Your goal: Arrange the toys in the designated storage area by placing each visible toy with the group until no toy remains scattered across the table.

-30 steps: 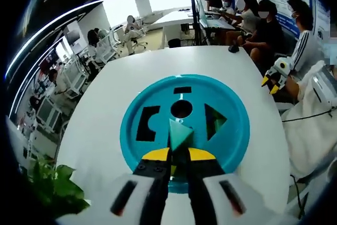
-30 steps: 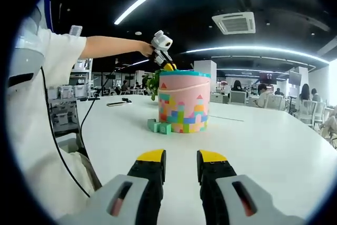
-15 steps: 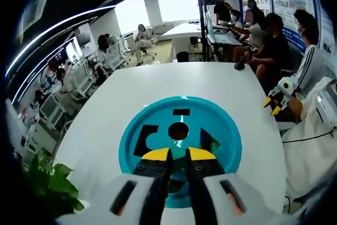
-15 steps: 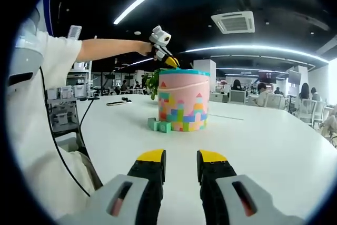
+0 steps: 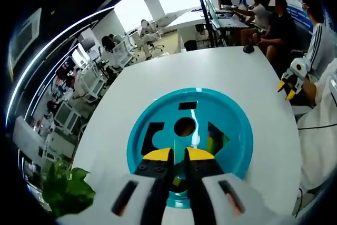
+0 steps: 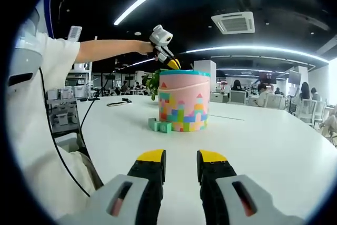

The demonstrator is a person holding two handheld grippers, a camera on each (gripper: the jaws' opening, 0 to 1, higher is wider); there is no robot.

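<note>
In the left gripper view I look straight down on the teal lid (image 5: 239,130) of the toy bucket, with its round hole (image 5: 184,126), triangle hole (image 5: 216,135), slot (image 5: 188,105) and notched hole (image 5: 151,136). My left gripper (image 5: 179,154) hovers over the lid's near edge, open, nothing between its yellow tips. In the right gripper view the pink bucket (image 6: 183,101) stands upright on the white table (image 6: 263,140), with two green blocks (image 6: 159,125) at its base. The left gripper (image 6: 171,64) hangs over its lid. My right gripper (image 6: 180,156) is open and low, well short of the bucket.
A person's arm (image 6: 110,47) reaches across to the bucket. A phone (image 6: 116,104) lies on the far table, and a plant (image 6: 153,82) stands behind the bucket. The plant (image 5: 66,191) sits near the table edge, and people sit around a far desk.
One second ago the left gripper held a teal triangle block over the lid. The block has left the jaws, which have parted. The left view has tilted slightly; the right gripper has not moved.
</note>
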